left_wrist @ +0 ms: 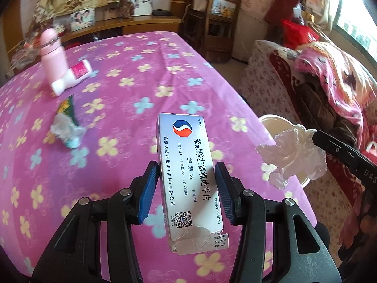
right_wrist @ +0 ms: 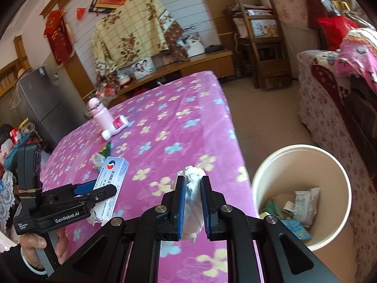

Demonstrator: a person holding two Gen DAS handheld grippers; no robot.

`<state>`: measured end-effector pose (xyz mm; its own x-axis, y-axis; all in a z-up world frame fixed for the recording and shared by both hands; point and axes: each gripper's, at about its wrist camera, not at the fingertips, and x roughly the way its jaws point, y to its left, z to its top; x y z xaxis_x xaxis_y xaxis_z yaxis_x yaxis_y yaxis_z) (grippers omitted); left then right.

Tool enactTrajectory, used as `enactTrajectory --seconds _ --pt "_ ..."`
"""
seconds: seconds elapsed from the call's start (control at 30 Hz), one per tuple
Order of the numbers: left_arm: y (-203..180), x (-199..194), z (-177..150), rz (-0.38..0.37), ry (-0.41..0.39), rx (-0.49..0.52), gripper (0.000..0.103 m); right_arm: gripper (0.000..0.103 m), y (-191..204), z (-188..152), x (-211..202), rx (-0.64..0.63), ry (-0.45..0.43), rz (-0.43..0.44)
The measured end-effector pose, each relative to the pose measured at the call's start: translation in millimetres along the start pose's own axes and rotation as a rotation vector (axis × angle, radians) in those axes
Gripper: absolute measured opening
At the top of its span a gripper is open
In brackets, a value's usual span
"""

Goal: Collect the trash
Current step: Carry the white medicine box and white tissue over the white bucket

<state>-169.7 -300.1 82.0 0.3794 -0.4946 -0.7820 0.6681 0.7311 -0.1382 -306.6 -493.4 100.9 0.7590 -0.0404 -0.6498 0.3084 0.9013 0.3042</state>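
The right claw (right_wrist: 192,202) is clamped on a crumpled tissue (right_wrist: 193,188) over the desk's (right_wrist: 179,108) right edge. The white bin (right_wrist: 301,195) stands on the floor just right of it, so this hand is the nearer. The left claw (left_wrist: 186,188) grips a torn medicine box (left_wrist: 188,176) across its width, its long axis running away from the claw, further left over the desk.

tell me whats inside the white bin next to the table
The white bin already holds trash: a crumpled pale wrapper, a blue scrap and something green. The right gripper's frame and the bin's near wall hide the rest of the bottom.
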Motion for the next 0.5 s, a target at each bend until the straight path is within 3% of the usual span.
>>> enactTrajectory --seconds 0.5 --pt "-75 37 16 -0.061 0.04 0.101 0.047 0.012 -78 -4 -23 0.095 -0.023 -0.113"
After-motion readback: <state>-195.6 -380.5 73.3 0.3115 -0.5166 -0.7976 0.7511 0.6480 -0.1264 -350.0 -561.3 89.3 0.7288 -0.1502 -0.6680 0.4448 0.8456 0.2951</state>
